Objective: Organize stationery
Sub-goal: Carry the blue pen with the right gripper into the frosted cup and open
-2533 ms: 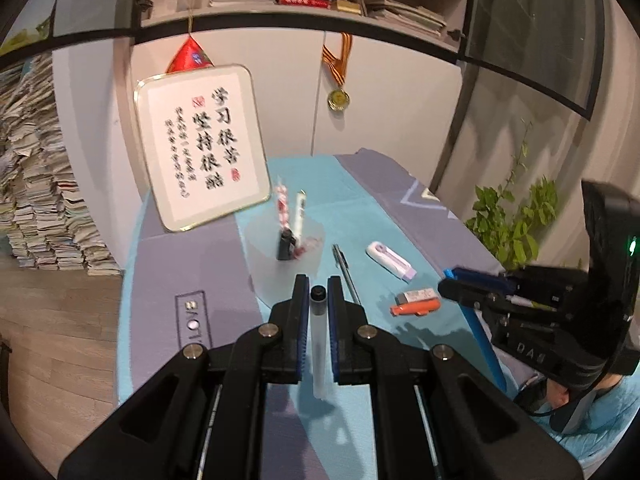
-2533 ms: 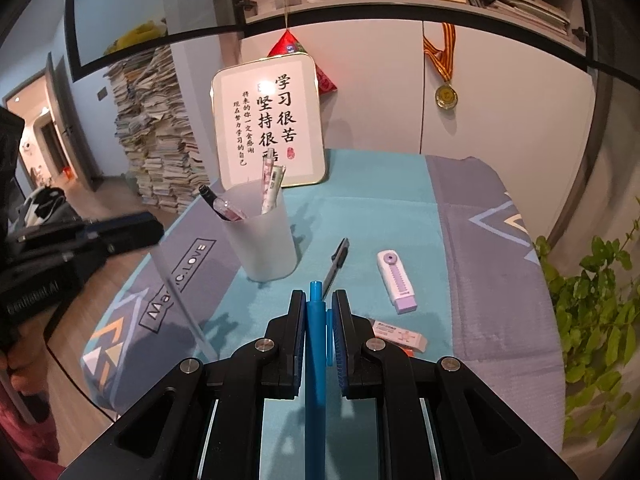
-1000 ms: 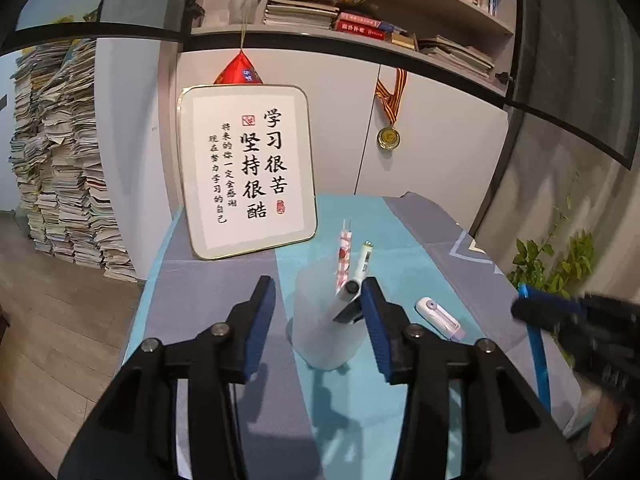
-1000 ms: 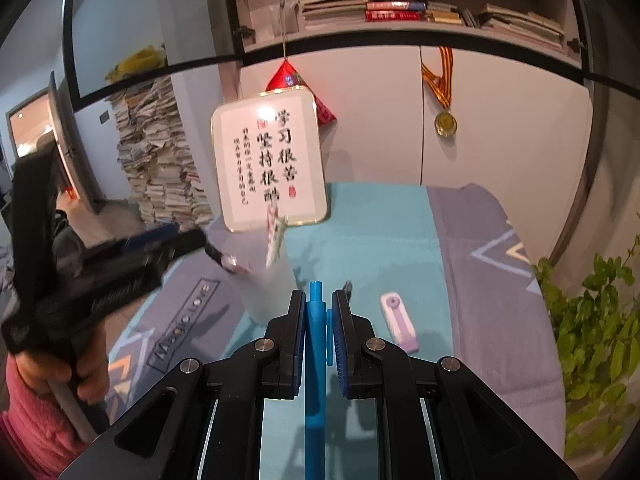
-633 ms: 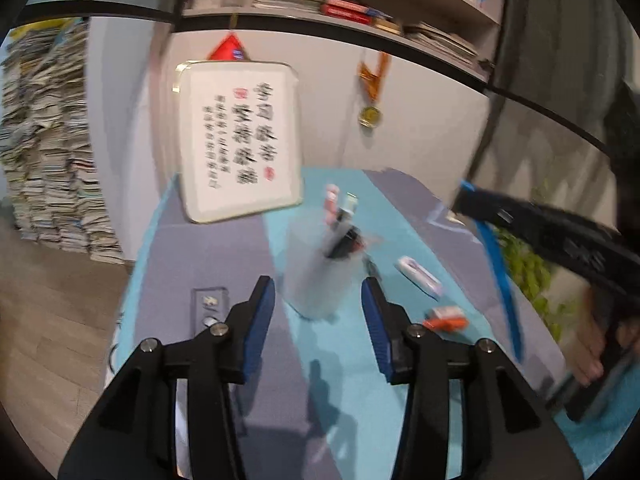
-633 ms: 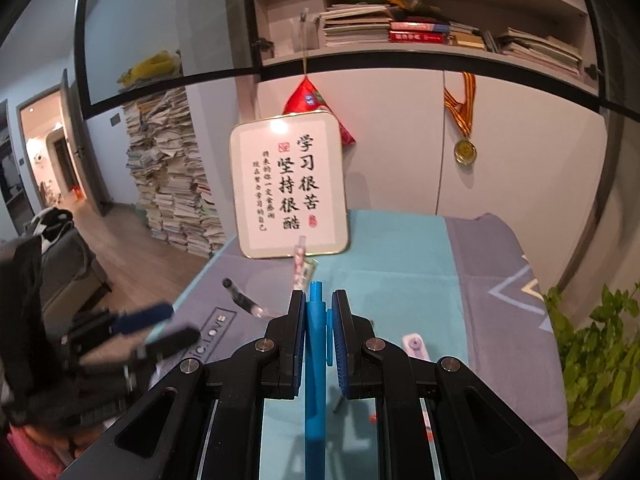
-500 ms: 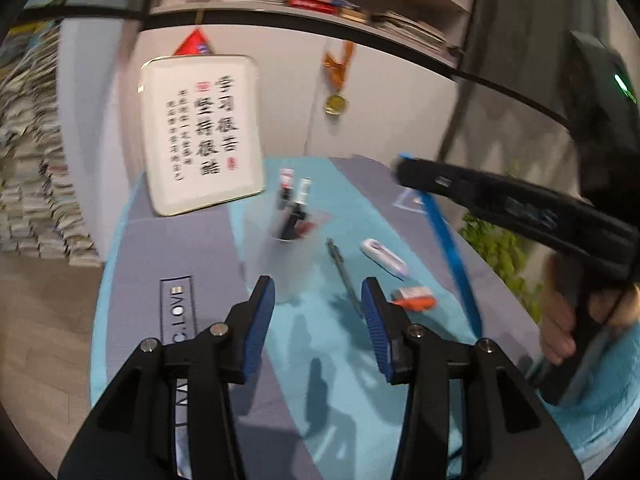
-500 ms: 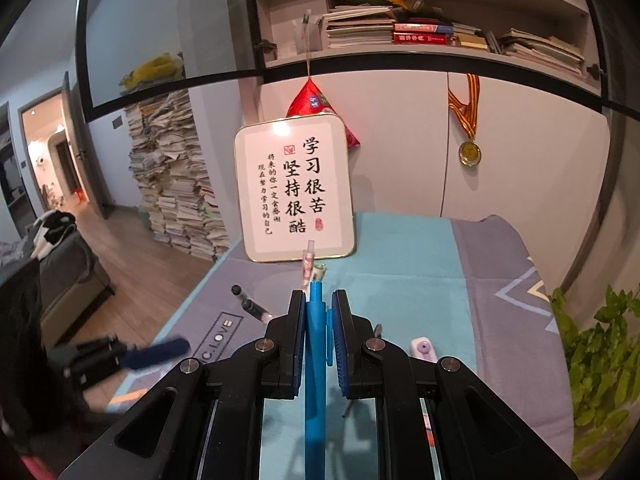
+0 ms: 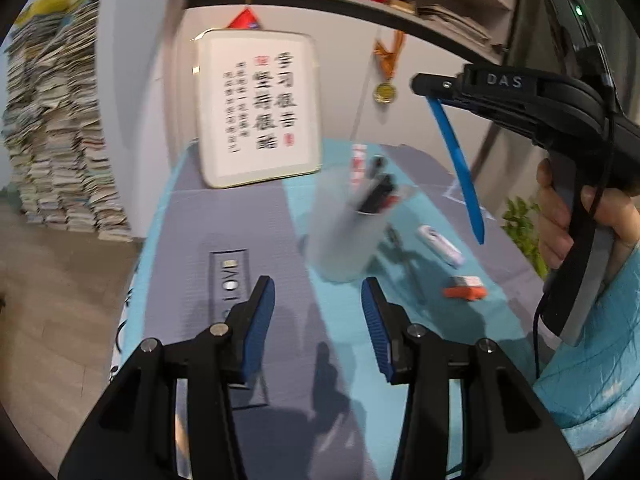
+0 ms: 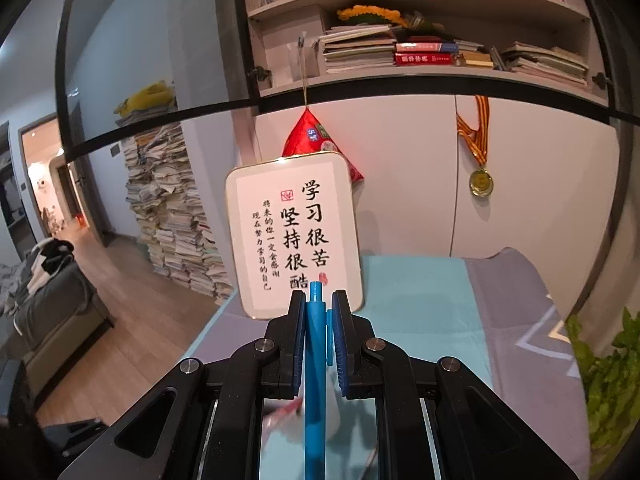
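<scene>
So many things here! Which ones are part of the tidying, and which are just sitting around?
Part of the job:
- blue pen in the right gripper
- pen cup
- black pen, white corrector, orange eraser on the table
- left gripper, open

Just lying about:
- calligraphy plaque
- medal
- paper stack
- plant

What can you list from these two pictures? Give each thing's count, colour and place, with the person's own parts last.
Cup: one, frosted, mid-table, pens inside.
Blue pen: one, in the right gripper, above the table.
Black pen: one, lying right of the cup.
Correction tape: one, white-lilac, right of the black pen.
Eraser: one, orange-white, nearest the camera.
Sign: one, white, at the table's back.
Medal: one, gold, on the wall.
Left gripper: open.
Right gripper: shut on the blue pen.
</scene>
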Motion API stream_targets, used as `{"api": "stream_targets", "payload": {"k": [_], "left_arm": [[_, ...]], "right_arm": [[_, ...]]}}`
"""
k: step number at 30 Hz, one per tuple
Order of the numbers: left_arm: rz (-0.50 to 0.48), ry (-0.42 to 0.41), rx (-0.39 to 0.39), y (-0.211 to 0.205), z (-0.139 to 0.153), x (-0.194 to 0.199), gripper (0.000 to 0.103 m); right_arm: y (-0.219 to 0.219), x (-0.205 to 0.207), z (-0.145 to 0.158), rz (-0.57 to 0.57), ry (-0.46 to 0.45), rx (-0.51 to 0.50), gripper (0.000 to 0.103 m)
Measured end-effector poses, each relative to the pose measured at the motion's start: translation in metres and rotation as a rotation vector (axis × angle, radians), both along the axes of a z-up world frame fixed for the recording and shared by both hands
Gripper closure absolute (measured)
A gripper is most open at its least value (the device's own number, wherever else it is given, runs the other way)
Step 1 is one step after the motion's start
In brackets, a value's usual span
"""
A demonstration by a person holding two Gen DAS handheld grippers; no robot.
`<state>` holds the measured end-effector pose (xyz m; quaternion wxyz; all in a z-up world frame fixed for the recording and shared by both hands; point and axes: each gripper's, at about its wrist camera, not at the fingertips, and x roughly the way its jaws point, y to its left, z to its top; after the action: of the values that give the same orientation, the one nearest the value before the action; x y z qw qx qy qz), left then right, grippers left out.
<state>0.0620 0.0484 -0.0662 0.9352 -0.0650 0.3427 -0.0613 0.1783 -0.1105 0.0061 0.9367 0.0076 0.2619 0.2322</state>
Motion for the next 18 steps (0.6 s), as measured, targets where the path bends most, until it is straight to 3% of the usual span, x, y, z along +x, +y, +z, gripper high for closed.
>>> {"api": "stream_targets", "payload": {"k": [7, 11, 18], "left_arm": [[0.069, -0.004, -0.032, 0.009, -0.007, 0.035, 0.059], [0.055, 0.011, -0.034, 0.007, -0.011, 0.046, 0.059], [0.071, 0.024, -0.023, 0.013, -0.016, 0.049, 0.059]], "right_arm": [[-0.003, 0.023, -0.006, -0.004, -0.018, 0.091, 0.089], [0.000, 0.029, -0.002, -0.009, -0.063, 0.131, 0.089], [0.021, 0.041, -0.009, 0.025, -0.104, 0.126, 0.089]]}}
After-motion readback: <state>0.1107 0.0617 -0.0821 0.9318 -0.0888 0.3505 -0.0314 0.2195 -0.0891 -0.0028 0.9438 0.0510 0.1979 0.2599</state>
